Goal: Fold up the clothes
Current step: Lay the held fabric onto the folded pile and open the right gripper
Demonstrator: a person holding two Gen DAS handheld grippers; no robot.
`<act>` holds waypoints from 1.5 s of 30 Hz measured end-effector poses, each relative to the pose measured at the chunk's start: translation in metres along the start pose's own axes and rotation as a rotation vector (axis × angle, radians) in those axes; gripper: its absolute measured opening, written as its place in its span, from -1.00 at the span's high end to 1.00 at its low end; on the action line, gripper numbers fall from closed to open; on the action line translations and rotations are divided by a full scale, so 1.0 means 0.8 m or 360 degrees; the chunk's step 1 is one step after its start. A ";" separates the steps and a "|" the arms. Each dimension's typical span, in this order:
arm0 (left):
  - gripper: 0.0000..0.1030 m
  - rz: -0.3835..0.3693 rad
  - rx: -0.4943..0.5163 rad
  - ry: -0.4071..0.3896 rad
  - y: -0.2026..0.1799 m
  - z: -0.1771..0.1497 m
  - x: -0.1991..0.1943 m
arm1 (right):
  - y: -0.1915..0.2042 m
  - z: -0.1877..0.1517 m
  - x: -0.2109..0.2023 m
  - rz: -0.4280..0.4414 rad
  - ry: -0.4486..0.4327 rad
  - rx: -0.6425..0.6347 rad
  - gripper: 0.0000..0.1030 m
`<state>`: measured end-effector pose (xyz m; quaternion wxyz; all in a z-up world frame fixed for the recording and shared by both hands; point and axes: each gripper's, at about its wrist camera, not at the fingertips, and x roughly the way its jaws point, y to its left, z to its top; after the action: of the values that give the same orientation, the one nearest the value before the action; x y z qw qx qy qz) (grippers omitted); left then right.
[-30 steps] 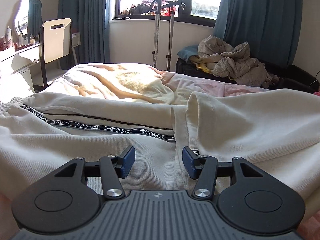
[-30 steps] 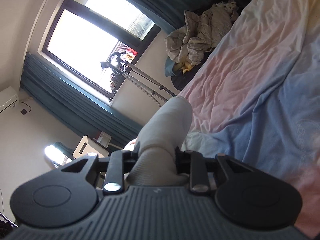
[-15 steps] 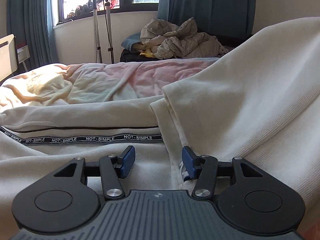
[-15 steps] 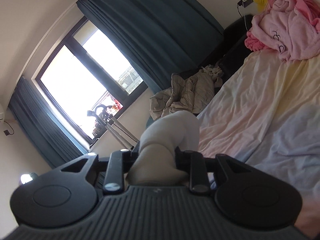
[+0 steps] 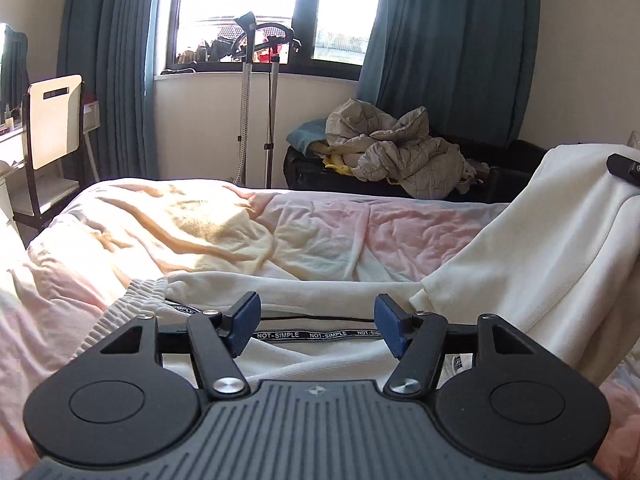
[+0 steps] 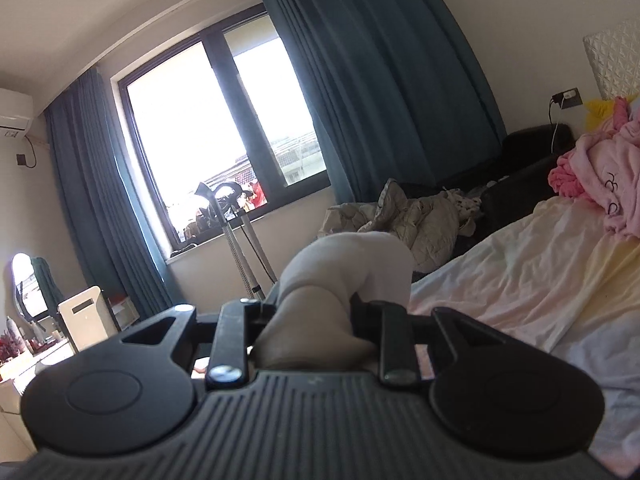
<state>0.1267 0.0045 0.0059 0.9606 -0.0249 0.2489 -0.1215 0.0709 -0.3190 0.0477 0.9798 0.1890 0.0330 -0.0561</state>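
Note:
Cream trousers [image 5: 304, 292] with a black "NOT-SIMPLE" side band lie across the bed, elastic waistband to the left. One part of them is lifted and hangs at the right [image 5: 560, 240], held up by my right gripper [image 5: 624, 168], seen at the frame edge. In the right wrist view that gripper [image 6: 314, 312] is shut on a bunched wad of the cream fabric [image 6: 344, 264], which hides its fingertips. My left gripper [image 5: 316, 328] hovers open just above the flat part of the trousers, blue pads apart, holding nothing.
The bed has a rumpled pink and yellow sheet [image 5: 240, 228]. Beyond it a black sofa holds a heap of grey quilted clothing [image 5: 400, 152]. A garment steamer stand [image 5: 256, 100] is under the window, a chair [image 5: 52, 120] at left, pink clothes [image 6: 600, 176] near the headboard.
The left gripper has drawn back and turned left, so the waistband and more of the bed show. The right gripper has levelled out, still carrying the fabric, which now hangs farther right.

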 end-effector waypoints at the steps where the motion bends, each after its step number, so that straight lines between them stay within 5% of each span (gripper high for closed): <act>1: -0.31 0.0019 -0.0059 -0.0037 0.018 0.001 -0.012 | 0.025 -0.006 0.002 0.0017 -0.0006 -0.0086 0.43; 6: -0.32 0.0111 -0.0352 -0.0222 0.110 0.005 -0.074 | 0.148 -0.048 0.017 0.0114 -0.0028 -0.0476 0.42; 10: -0.41 0.0168 -0.0535 -0.0343 0.167 0.006 -0.111 | 0.242 -0.121 0.034 0.0252 0.0048 -0.0732 0.42; 15: -0.43 0.0178 -0.0597 -0.0402 0.190 0.003 -0.113 | 0.345 -0.256 0.061 0.0473 0.0337 -0.1038 0.41; 18: -0.43 0.0184 -0.0634 -0.0438 0.204 0.001 -0.114 | 0.364 -0.320 0.064 0.0565 0.0490 -0.1156 0.40; 23: -0.43 0.0158 -0.0557 -0.0403 0.194 -0.009 -0.108 | 0.357 -0.307 0.058 0.0663 0.0463 -0.1144 0.32; 28: -0.43 0.0124 -0.0449 -0.0349 0.177 -0.020 -0.099 | 0.322 -0.255 0.034 0.1018 0.0576 -0.1009 -0.18; 31: -0.50 0.0104 -0.0384 -0.0316 0.167 -0.027 -0.094 | 0.283 -0.221 0.001 0.1095 0.0584 -0.1025 -0.25; 34: -0.72 0.0091 -0.0278 -0.0300 0.147 -0.032 -0.097 | 0.231 -0.189 -0.025 0.1014 0.0585 -0.1035 -0.26; 38: -0.78 0.0074 -0.0088 -0.0255 0.114 -0.040 -0.100 | 0.160 -0.156 -0.044 0.0786 0.0579 -0.0999 -0.26; 45: -0.78 0.0193 0.0075 -0.0064 0.088 -0.055 -0.067 | 0.077 -0.133 -0.020 0.0508 0.0635 -0.0367 -0.26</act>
<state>0.0755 0.0868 -0.0153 0.9713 0.0104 0.2277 -0.0682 0.0580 -0.2211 -0.0266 0.9654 0.0863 0.2011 0.1415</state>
